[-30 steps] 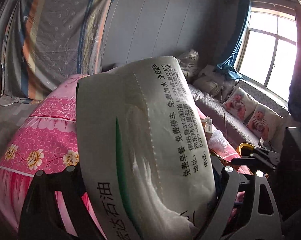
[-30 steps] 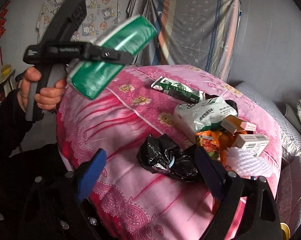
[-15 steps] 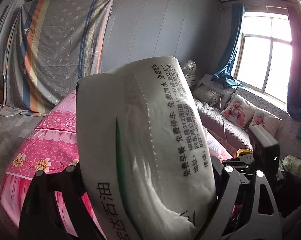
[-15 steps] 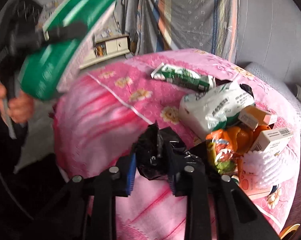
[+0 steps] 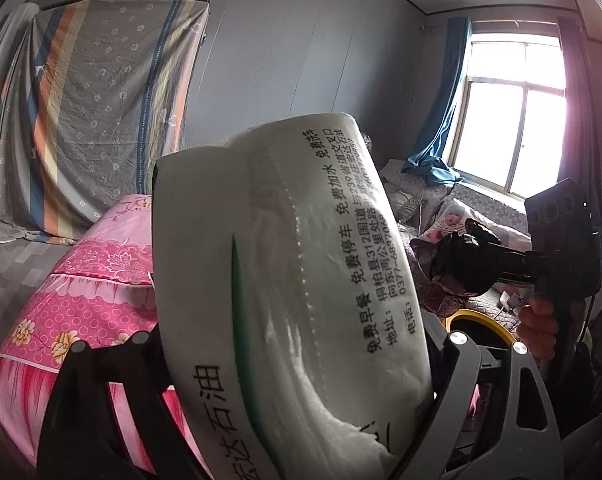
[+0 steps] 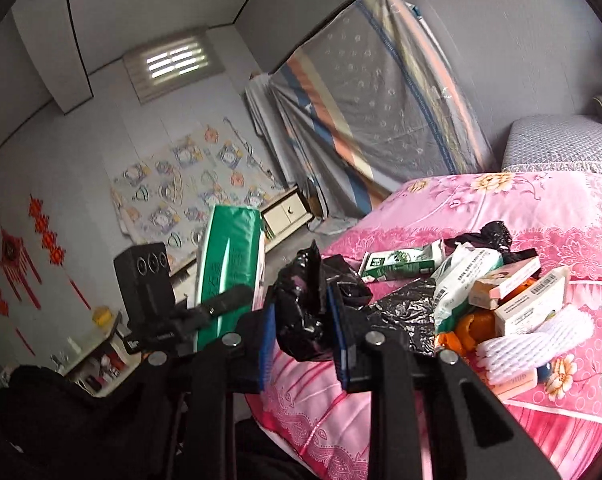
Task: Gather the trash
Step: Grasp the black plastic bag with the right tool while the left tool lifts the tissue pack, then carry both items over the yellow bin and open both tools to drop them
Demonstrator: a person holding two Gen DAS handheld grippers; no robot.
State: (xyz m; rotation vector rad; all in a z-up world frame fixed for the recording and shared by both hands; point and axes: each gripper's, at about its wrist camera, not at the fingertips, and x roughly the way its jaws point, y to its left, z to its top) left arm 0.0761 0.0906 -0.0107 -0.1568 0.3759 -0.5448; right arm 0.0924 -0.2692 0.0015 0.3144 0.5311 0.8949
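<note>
Right gripper (image 6: 301, 330) is clamping a crumpled black bag (image 6: 313, 300), jaws nearly together, just off the near edge of the pink bed (image 6: 501, 200). Left gripper (image 5: 301, 380), jaws spread wide, is gripping a tissue pack (image 5: 293, 280) beside that bed. More trash, a carton (image 6: 397, 266) and boxes (image 6: 529, 304), is lying farther back on the bed.

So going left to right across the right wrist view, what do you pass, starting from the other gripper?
left gripper holding the green tissue pack → right gripper clamped on the black plastic bag → green-and-white carton → white wipes pack → small cardboard boxes → white foam net
</note>
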